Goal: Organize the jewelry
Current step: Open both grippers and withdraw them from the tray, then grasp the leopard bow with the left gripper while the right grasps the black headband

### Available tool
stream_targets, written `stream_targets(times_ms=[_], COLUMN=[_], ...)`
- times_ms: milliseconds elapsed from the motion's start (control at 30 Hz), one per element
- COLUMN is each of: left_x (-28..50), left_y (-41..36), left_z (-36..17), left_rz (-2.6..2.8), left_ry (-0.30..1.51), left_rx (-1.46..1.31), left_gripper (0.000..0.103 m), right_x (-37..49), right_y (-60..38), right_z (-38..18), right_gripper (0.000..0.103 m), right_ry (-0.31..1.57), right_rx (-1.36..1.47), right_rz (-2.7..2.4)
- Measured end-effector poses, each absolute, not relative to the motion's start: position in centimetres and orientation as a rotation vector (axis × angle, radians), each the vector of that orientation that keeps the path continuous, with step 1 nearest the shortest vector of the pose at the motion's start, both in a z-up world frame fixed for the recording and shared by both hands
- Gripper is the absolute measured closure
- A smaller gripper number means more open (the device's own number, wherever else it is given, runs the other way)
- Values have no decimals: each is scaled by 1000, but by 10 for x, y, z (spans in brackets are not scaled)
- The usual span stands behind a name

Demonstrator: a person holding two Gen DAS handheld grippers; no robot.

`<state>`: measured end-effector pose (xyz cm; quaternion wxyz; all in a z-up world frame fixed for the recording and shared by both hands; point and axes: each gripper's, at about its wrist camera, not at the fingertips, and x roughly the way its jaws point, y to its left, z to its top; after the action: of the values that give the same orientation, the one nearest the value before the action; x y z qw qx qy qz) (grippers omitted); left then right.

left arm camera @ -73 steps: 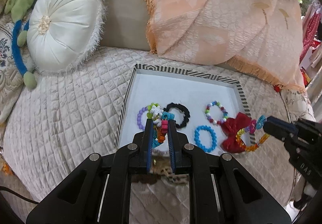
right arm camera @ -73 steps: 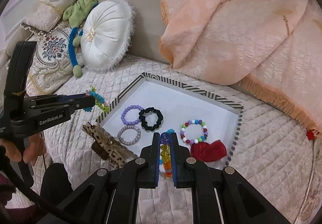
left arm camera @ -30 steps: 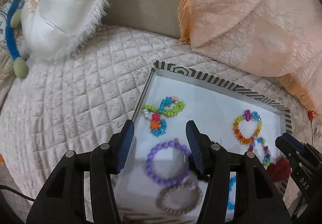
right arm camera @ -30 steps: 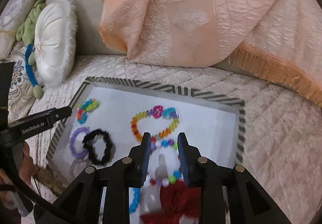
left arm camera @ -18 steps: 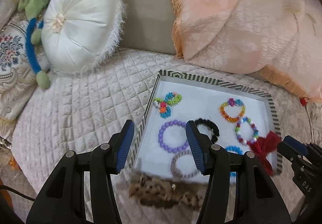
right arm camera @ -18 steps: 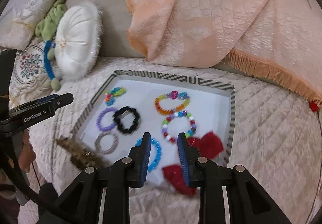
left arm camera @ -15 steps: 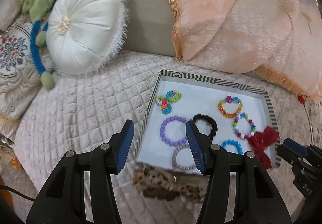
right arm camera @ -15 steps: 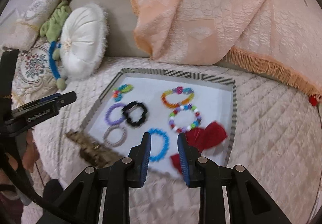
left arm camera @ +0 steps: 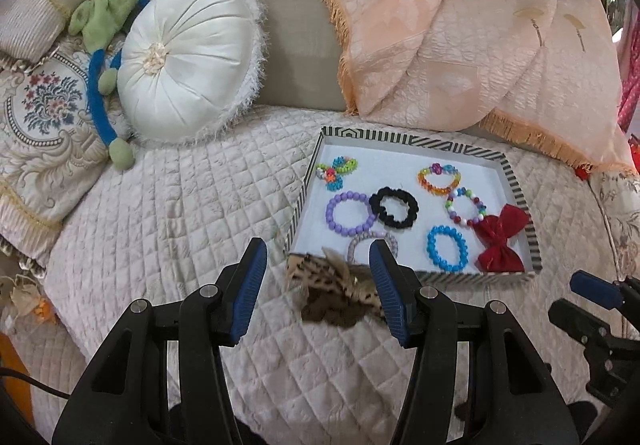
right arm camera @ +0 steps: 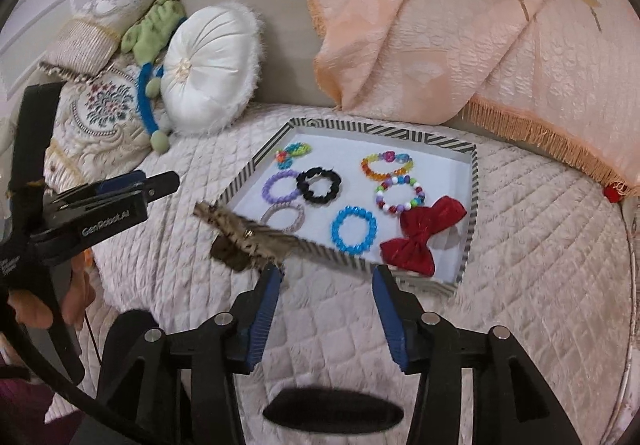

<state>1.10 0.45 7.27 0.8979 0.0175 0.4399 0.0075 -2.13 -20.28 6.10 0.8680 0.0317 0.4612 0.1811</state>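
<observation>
Both my hands have pulled back and up from the striped tray (left arm camera: pixel 520 193). My left fingers (left arm camera: pixel 318 281) stay spread and empty; my right fingers (right arm camera: pixel 326 299) are opening, empty. All bracelets (right arm camera: pixel 354 231) lie inside it; a leopard-print bow (left arm camera: pixel 336 291) touches its near edge.

Cloth nearly everywhere you look, with hard plastic only in the beads and your tools.

Your quilted bedspread (left arm camera: pixel 168 213) is matt, stitched fabric; the round cushion (left arm camera: pixel 188 61) is glossy satin with a fuzzy fringe, and the peach throw (left arm camera: pixel 460 37) is crinkled cloth with a tasselled edge. The striped tray (left arm camera: pixel 412 139) looks like smooth matt card. In it, the blue bracelet (left arm camera: pixel 447 247) and purple bracelet (left arm camera: pixel 351 212) are shiny plastic beads, the black scrunchie (left arm camera: pixel 394 207) is soft matt fabric, and the red bow (left arm camera: pixel 500 239) is velvety.
</observation>
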Motion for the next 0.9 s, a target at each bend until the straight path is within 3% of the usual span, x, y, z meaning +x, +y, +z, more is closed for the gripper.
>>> stream_targets(times_ms=[200, 267, 333, 500, 900], left_x=[-2, -2, 0, 7, 18], left_y=[9, 18, 29, 55, 47], left_z=[71, 70, 69, 59, -8], left_rz=[-9, -41, -53, -87, -168], left_ry=[941, 974, 995, 1066, 1214], left_rx=[4, -56, -107, -238, -83], left_gripper=[50, 50, 50, 41, 40], right_x=[-43, -48, -56, -69, -84], right_y=[-207, -209, -212, -215, -208], right_z=[63, 62, 57, 34, -3], right_gripper=[51, 43, 41, 40, 32], right_ry=[974, 986, 1006, 1080, 1137], right_rx=[44, 37, 17, -24, -330], right_rz=[391, 399, 404, 445, 596])
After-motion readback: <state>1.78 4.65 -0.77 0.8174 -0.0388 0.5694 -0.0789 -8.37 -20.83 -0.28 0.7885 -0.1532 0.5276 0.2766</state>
